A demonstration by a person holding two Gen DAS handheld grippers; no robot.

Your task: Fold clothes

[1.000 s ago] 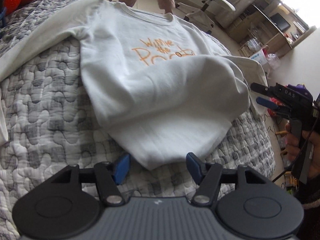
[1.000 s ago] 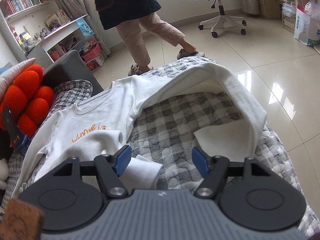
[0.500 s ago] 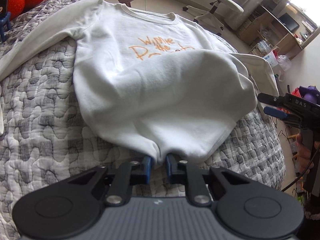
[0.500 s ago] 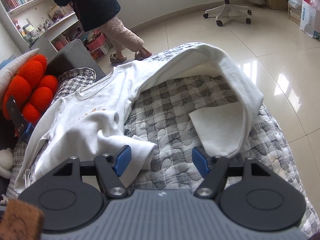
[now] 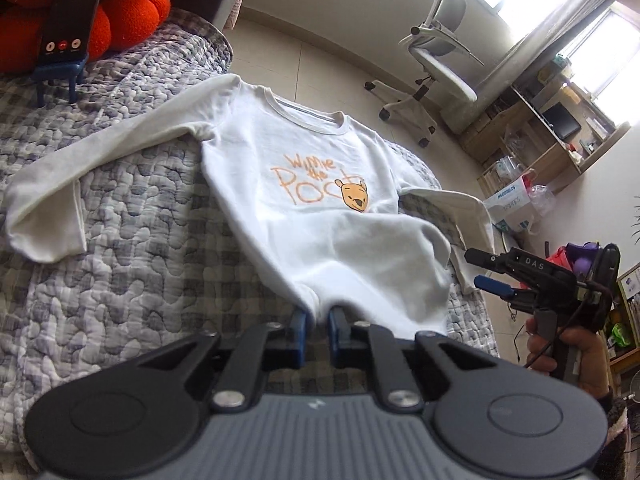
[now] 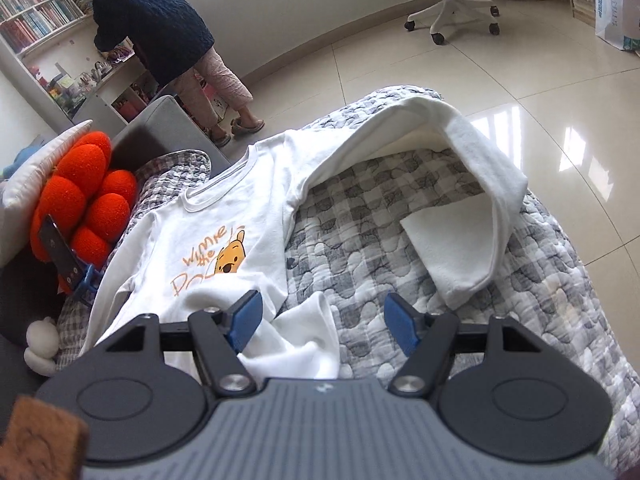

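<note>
The hem of the white long-sleeved sweatshirt with an orange bear print [image 5: 320,216] is disappearing between the blue pads of the left gripper [image 5: 318,330], which is clenching it. The garment is lying on the grey checked quilted bedcover [image 5: 120,264], collar pointing away towards the white office chair [image 5: 436,56], sleeves spreading sideways. The right gripper [image 6: 322,322] is hanging released over a cuff; its hand is partly cut off

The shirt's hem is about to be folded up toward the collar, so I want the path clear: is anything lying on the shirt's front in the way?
Nothing visible does. The left claw is shut on the hem, and the shirt front up to the collar is bare. The phone stand sits off the shirt, on the quilt.
</note>
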